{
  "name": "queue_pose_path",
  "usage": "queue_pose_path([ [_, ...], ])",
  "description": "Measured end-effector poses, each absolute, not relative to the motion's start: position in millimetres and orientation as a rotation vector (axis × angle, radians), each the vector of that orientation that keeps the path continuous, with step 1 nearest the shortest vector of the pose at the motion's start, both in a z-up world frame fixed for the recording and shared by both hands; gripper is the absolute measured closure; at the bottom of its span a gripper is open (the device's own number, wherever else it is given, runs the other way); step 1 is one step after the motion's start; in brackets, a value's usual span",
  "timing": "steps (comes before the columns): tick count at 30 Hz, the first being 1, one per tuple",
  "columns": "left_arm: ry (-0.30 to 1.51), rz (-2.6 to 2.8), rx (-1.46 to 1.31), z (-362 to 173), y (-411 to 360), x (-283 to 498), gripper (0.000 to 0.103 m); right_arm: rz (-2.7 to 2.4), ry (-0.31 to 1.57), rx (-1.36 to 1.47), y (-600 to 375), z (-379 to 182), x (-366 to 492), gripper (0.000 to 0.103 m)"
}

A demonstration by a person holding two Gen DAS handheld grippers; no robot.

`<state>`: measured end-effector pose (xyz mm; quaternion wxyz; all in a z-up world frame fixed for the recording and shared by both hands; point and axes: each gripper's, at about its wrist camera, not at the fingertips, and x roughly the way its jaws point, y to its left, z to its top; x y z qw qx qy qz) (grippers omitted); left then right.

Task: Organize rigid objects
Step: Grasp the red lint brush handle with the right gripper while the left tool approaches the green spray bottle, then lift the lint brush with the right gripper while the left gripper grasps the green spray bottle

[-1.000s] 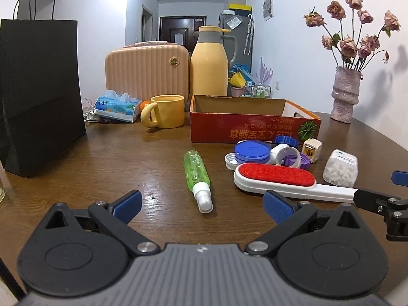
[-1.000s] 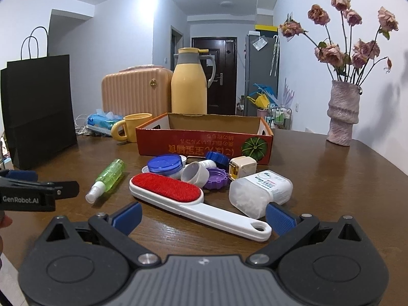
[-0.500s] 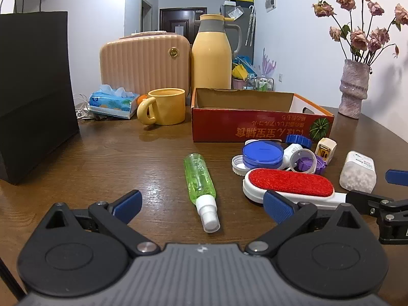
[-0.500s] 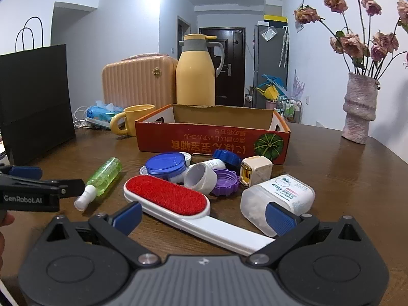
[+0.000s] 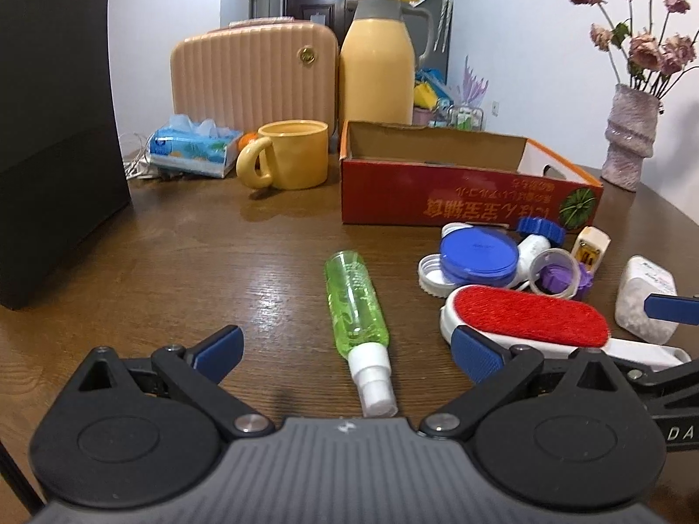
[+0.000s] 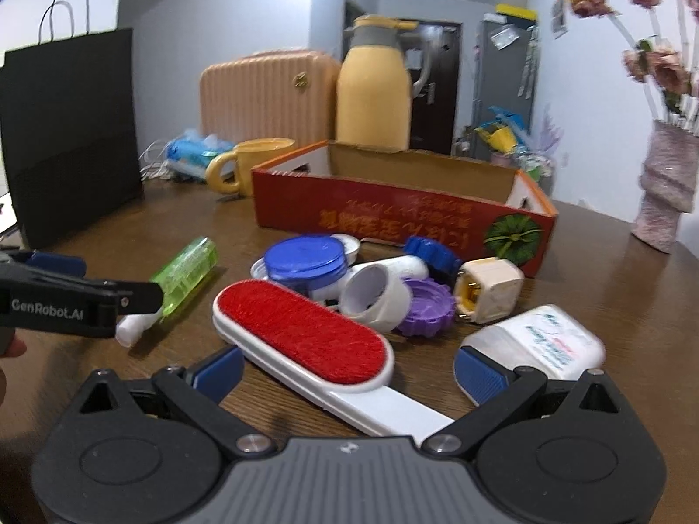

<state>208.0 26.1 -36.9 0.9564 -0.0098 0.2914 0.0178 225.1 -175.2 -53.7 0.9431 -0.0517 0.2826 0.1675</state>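
L hand-held gripper released, low over spray bottle; R hand-held gripper released, straddling lint brush handle.

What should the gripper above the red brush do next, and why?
Probably ease the right gripper forward and shut its fingers on the lint brush handle. The fingers are open, the white handle lies between them, and the cardboard box behind looks open for tidying.
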Motion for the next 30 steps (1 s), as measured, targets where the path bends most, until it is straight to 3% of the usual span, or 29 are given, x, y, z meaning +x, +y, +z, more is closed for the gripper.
queue_pose_path([
  [14,0.631,0.088,-0.036,-42,36,222,0.0,0.436,0.698,-0.123,-153,-75,270,0.005],
  [26,0.646,0.113,-0.046,-46,41,214,0.0,0.502,0.651,-0.115,-156,-70,256,0.042],
  [30,0.644,0.117,-0.045,-45,41,210,0.0,0.524,0.642,-0.086,-159,-69,250,0.045],
])
